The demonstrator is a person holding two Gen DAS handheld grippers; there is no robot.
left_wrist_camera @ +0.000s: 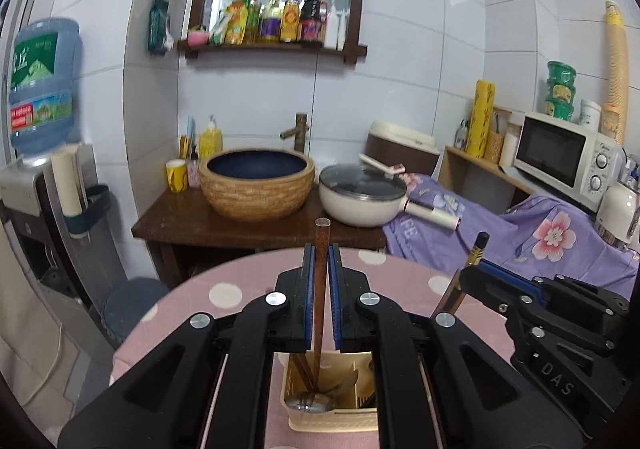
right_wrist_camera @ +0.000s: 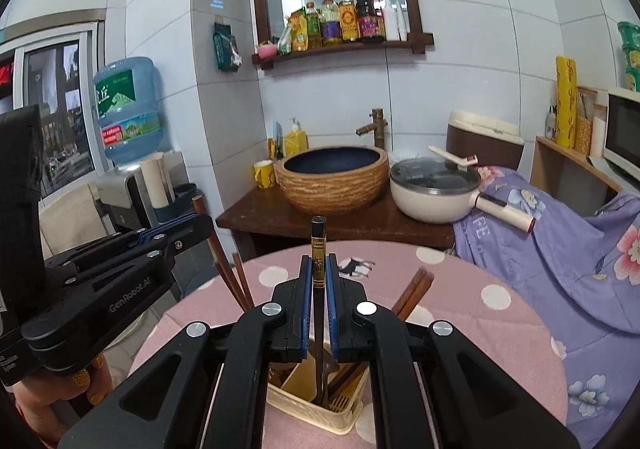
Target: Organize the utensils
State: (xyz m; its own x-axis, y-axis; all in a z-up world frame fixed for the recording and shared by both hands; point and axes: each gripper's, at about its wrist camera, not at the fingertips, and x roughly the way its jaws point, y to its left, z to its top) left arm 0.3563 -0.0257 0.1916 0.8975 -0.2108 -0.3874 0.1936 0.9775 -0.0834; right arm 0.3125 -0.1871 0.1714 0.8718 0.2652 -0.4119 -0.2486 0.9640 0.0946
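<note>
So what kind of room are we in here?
Probably a small home kitchen corner: a microwave, a lidded pot beside a basin sink, and oil and sauce bottles on a wall shelf.

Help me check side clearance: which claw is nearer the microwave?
Right. The right claw, shut on a black chopstick, sits on the microwave's side; the left claw, holding a brown chopstick, is beyond it, farther left.

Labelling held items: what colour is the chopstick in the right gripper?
Black chopstick with a gold band near its top; clearest in the right wrist view.
</note>
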